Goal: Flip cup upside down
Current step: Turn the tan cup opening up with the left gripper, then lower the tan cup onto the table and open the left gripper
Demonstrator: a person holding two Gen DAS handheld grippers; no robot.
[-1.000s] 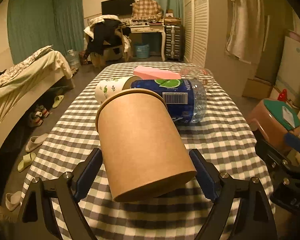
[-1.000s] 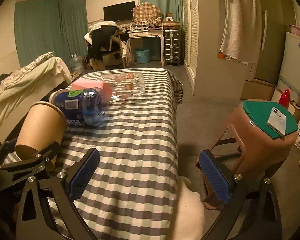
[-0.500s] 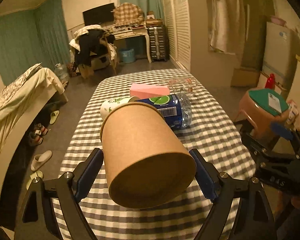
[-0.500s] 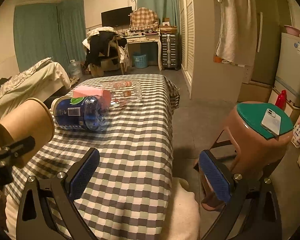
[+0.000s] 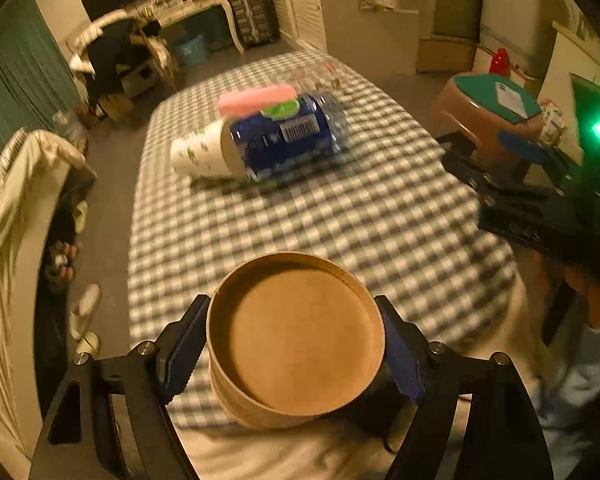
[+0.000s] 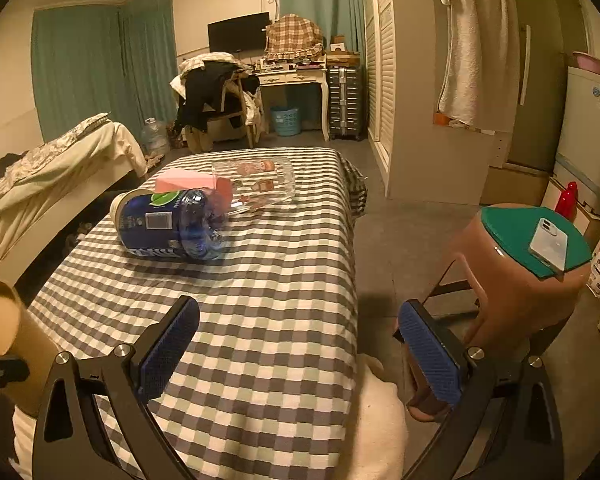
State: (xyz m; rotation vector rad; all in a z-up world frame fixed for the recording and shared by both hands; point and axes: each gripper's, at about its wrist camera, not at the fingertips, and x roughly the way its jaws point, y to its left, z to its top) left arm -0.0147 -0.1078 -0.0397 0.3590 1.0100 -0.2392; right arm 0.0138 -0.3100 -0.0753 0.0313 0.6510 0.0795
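Note:
My left gripper [image 5: 296, 344] is shut on a plain brown paper cup [image 5: 296, 336]. The cup is held above the near edge of the checked table [image 5: 340, 220], and its flat recessed bottom faces the left wrist camera, so its mouth points away and down. In the right wrist view the same cup [image 6: 4, 328] shows at the far left edge, tilted, with the left gripper's black frame across it. My right gripper [image 6: 296, 348] is open and empty over the table's near right edge.
A blue-labelled water bottle [image 5: 288, 136] lies on its side mid-table against a white printed paper cup [image 5: 198, 154]. A pink box [image 5: 256, 96] and a clear plastic container [image 6: 256, 180] lie behind. A brown stool with a phone [image 6: 548, 236] stands to the right.
My left gripper has lifted the brown cup and rotated it, from lying with its side to the camera to showing its bottom. The right gripper has barely moved.

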